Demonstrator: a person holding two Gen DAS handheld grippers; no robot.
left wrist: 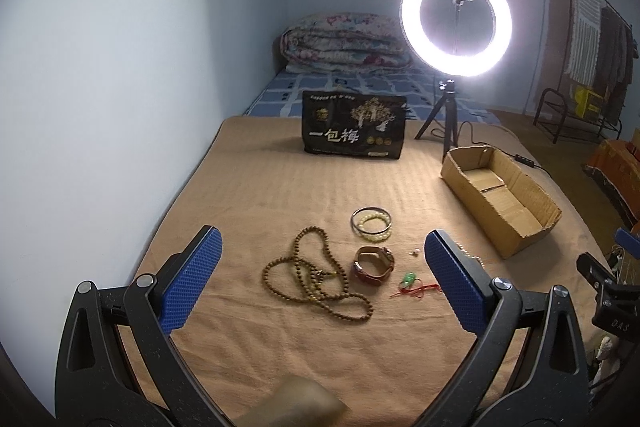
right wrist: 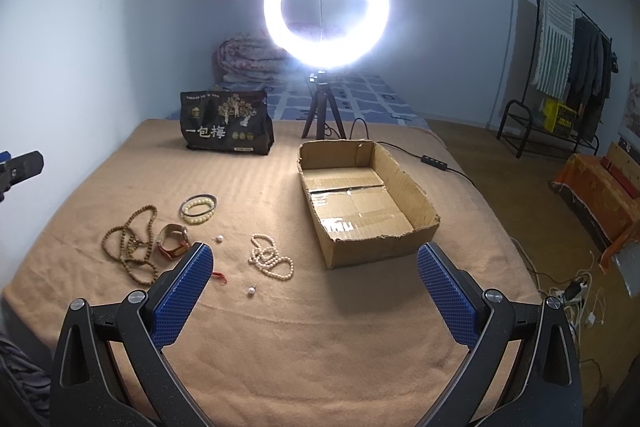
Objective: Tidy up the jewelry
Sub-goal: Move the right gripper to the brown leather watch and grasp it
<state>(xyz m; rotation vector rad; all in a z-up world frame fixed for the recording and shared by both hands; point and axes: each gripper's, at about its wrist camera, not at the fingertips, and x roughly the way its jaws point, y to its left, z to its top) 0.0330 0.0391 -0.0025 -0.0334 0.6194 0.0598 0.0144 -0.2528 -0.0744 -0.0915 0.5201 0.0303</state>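
Jewelry lies loose on the tan blanket (right wrist: 360, 347) that covers the bed, gathered toward its left half and nearer the front edge than the far one. Furthest left is a long brown bead necklace (left wrist: 308, 279) in tangled loops. Just right of it sits a brown leather watch (left wrist: 373, 263), curled on its side, and behind that, toward the far edge, a pale bead bracelet (left wrist: 374, 225) lies with a thin dark bangle (right wrist: 199, 204) overlapping it. In front of the watch is a small green charm on red cord (left wrist: 410, 285). Further right come a pearl earring (right wrist: 219, 238), a white pearl strand (right wrist: 270, 261) bunched in a heap, and a second pearl earring (right wrist: 251, 292) closer to the front edge.

Right of the pearls, apart from them, an open cardboard box (right wrist: 416, 199) rests on the blanket with nothing visible inside. Near the far edge stand a black snack bag (right wrist: 228, 127) with Chinese lettering and, to its right, a lit ring light (right wrist: 326, 7) on a small tripod.

Left gripper (left wrist: 322, 247) hovers above the necklace and watch, blue pads spread wide, gripping nothing. Right gripper (right wrist: 314, 263) hangs above the front edge between pearls and box, likewise spread wide and bare.
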